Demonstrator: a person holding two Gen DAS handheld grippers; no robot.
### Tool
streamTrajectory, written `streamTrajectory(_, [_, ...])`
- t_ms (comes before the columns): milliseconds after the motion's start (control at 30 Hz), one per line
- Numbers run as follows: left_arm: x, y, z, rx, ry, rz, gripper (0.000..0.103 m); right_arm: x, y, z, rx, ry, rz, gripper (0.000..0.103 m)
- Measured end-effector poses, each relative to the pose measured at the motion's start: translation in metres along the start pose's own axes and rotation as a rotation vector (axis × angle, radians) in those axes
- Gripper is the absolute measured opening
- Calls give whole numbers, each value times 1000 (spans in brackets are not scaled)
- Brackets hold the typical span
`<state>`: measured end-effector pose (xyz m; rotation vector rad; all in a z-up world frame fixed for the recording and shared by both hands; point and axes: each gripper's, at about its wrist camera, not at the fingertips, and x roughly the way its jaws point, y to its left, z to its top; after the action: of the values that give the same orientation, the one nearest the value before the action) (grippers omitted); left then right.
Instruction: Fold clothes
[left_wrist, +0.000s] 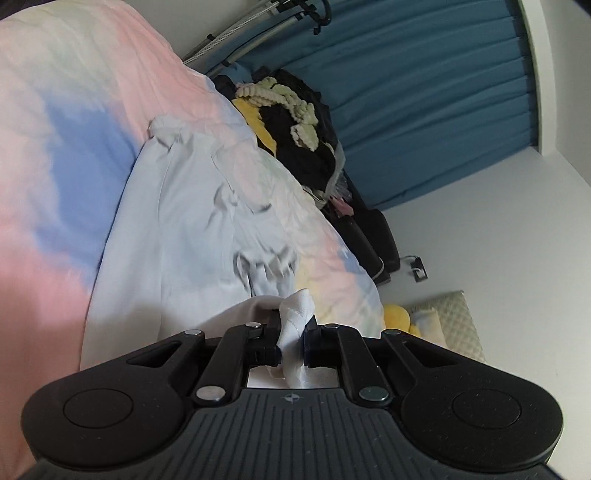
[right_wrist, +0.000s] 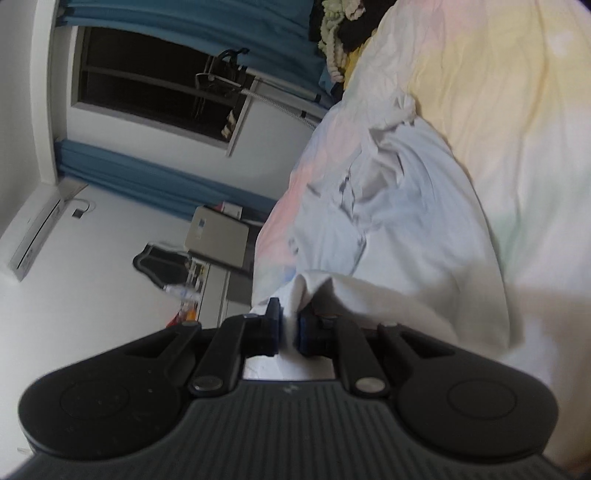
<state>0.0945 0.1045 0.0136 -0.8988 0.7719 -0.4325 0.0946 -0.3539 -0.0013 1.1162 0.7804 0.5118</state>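
Left wrist view shows your left gripper (left_wrist: 293, 334) clenched on a bunched edge of the pale blue garment (left_wrist: 177, 229), cloth pinched between its two fingers. Right wrist view shows your right gripper (right_wrist: 289, 328) likewise grasping an edge of the same garment (right_wrist: 399, 206). The garment lies spread over the pastel bed (left_wrist: 48, 155), wrinkled, stretching from both grippers to its far end. A pile of dark and yellow clothes (left_wrist: 291, 125) sits at the far edge of the bed, apart from it. You appear to be at the lifting stage of a fold. The next move calls for carrying both held edges evenly toward the far end, keeping tension equal.
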Motion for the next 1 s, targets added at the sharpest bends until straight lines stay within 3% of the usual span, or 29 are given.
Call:
streamTrajectory(133, [60,21,36,-6,-4,55,11,55,-35,40,86,2,-37,11])
streamTrajectory(300, [105,50,52,-6,25,111,11,105,-83,65,139,25,-67,13])
streamTrajectory(467, [147,79,66,-1,60,165,12,127,-118,74,192,58,-93,14])
streamTrajectory(633, [170,87,75,53,79,201,13,128,-122,74,173,71,-92,14])
streamTrajectory(700, [168,81,72,100,71,201,19,125,-119,72,144,74,-89,18])
streamTrajectory(733, [166,77,70,119,66,202,22,123,-115,71,125,73,-80,28])
streamTrajectory(800, [156,68,60,160,36,217,42,117,-106,68,88,68,-51,50])
streamTrajectory(833, [148,62,55,185,12,233,49,112,-99,66,62,63,-44,55])
streamTrajectory(900, [134,51,43,236,-26,254,67,101,-86,60,7,53,-36,58])
streamTrajectory(1000, [119,37,24,306,-67,274,76,81,-69,48,-73,23,-27,61])
